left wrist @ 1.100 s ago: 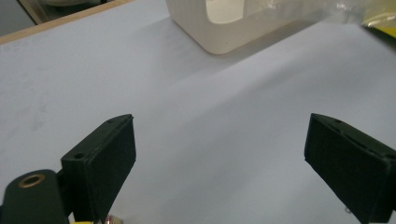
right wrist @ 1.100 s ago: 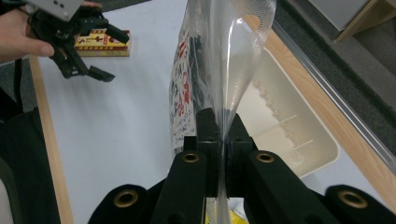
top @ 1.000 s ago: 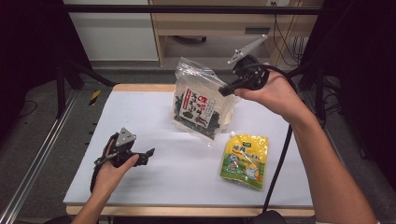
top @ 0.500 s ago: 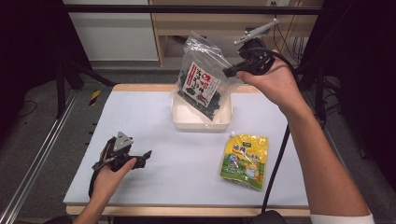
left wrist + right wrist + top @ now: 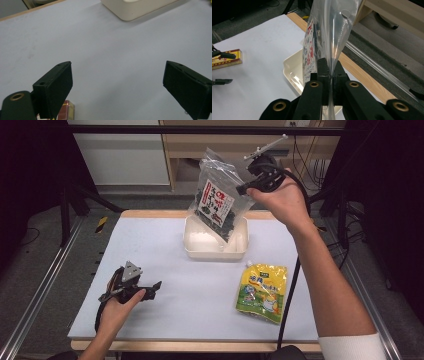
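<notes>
White counter [image 5: 175, 270]: near left, the left claw [image 5: 156, 285] rests spread and idle. Far centre, the right claw [image 5: 242, 189] pinches the seaweed bag [image 5: 219, 202] by its edge, hanging it above the cream tray [image 5: 215, 251] for lowering.

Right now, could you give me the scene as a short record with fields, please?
held item: clear seaweed bag, lifted in the air above the tray
right tool: shut on the bag's clear edge
left tool: open, holding nothing, low over the table
tray: cream tray, at the far middle of the table, below the bag
other items: yellow pouch lying flat to the right of the tray; small red and yellow box near the left tool
surface: white table
</notes>
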{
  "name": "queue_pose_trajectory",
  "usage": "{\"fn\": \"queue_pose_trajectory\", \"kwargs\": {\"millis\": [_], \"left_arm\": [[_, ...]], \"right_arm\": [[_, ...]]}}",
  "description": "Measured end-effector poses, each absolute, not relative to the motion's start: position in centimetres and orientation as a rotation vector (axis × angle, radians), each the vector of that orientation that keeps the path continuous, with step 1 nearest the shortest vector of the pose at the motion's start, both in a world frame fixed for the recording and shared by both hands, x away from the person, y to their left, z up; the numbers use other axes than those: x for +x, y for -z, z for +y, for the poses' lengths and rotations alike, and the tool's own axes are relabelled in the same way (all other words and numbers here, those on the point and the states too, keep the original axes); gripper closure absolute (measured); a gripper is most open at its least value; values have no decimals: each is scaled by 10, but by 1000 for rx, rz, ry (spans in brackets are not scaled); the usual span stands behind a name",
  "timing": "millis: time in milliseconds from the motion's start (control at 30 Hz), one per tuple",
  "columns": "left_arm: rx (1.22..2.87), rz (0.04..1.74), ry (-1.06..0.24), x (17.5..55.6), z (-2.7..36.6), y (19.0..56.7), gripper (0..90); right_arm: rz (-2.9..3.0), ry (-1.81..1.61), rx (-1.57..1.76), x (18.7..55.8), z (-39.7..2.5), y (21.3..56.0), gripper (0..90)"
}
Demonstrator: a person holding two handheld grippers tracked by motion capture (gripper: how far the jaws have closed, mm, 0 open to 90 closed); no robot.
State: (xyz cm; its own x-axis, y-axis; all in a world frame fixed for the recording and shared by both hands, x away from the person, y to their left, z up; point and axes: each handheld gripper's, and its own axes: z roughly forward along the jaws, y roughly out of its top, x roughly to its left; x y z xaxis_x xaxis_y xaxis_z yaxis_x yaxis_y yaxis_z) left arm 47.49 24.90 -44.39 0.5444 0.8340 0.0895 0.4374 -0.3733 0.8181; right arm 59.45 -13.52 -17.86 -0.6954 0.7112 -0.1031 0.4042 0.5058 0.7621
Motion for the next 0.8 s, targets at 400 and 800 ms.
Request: {"fn": "queue_pose_trajectory", "kwargs": {"millis": [400,800], "left_arm": [[2002,1022,-648,475,250,443,88],[2010,1017,-643,475,249,443,88]], "right_arm": [[2382,-964,941,619,-112,197,881],[2405,-935,967,628,-105,216,881]]}}
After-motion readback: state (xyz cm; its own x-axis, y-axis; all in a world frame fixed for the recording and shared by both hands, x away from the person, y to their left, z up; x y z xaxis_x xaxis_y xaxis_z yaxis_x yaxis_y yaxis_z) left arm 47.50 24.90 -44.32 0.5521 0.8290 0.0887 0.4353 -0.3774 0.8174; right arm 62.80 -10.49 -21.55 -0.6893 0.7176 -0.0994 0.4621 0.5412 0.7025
